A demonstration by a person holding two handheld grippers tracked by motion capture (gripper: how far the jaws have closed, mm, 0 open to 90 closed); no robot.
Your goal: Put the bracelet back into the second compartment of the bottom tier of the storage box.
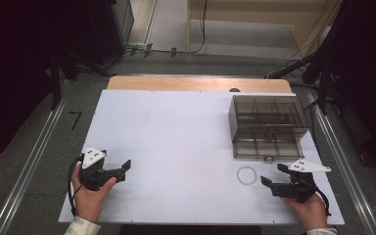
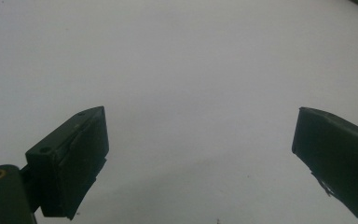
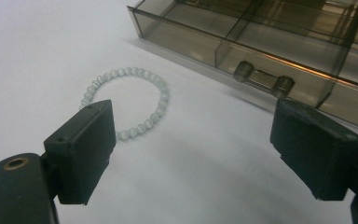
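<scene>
The bead bracelet (image 1: 246,175) lies flat on the desk (image 1: 176,142) near its right front corner, just in front of the smoked drawer box (image 1: 268,126). Right tongs (image 1: 271,174) stand wide beside the bracelet, nothing gripped. Left tongs (image 1: 126,168) stand wide near the left front corner, over bare desk.

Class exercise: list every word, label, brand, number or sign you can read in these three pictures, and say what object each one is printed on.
None: no readable text stands on anything here.
The smoky plastic drawer box, the bead bracelet, the white table top and both grippers' black jaws carry no lettering.
The dark L-shaped mark on the floor beside the table is a plain mark, not a character.
</scene>
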